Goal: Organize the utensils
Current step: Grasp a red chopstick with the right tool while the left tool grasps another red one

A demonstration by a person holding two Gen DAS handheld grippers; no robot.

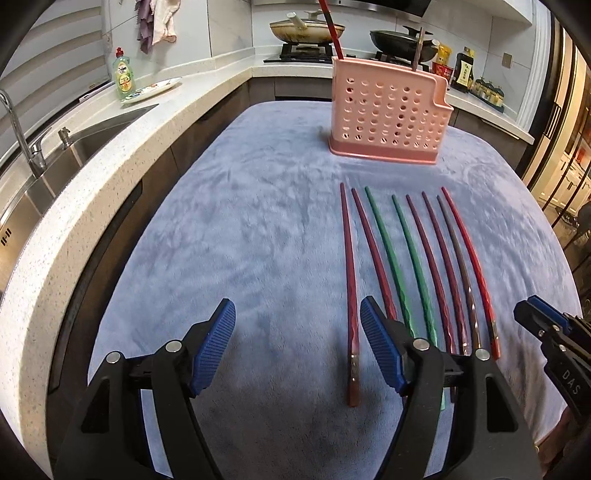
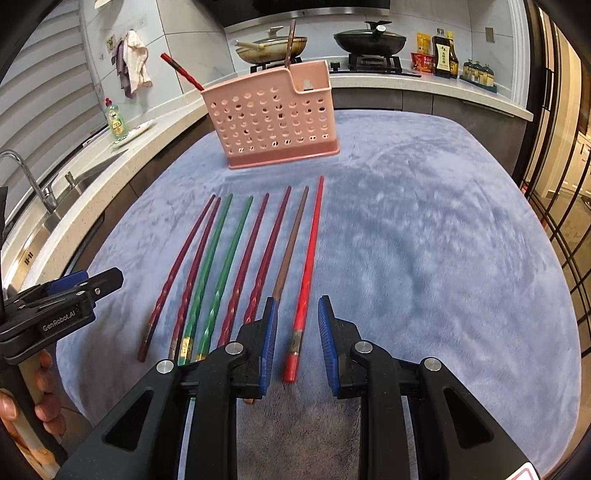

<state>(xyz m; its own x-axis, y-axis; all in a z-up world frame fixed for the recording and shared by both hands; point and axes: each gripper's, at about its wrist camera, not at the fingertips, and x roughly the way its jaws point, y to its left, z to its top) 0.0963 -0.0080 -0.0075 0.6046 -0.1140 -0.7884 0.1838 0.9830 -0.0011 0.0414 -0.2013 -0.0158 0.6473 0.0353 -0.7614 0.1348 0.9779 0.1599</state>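
Left wrist view: left gripper [image 1: 297, 349] stands with jaws apart, nothing between the pads. Eight chopsticks [image 1: 408, 266] lie in a row on the blue cloth [image 1: 240, 229], long axes running away from the tool toward the pink holder [image 1: 388, 118]. The leftmost maroon stick [image 1: 351, 288] lies just inside the right pad, its butt end near the jaws; judged the likeliest pick for this hand. The holder stands well beyond the tips, with one red stick [image 1: 332, 33] and one brown stick already upright in it. The right gripper [image 1: 546, 325] shows at the frame's right edge.

Right wrist view: right gripper [image 2: 297, 343] is narrowly parted and empty, straddling the butt of the red stick [image 2: 308, 266], pads not touching it. The brown stick [image 2: 291, 236] lies just beside the left pad and may be caught in closing. Left gripper [image 2: 77, 291] stands off the row's far-left end. Sink [image 2: 48, 192] and stove [image 2: 325, 66] are clear of the work.
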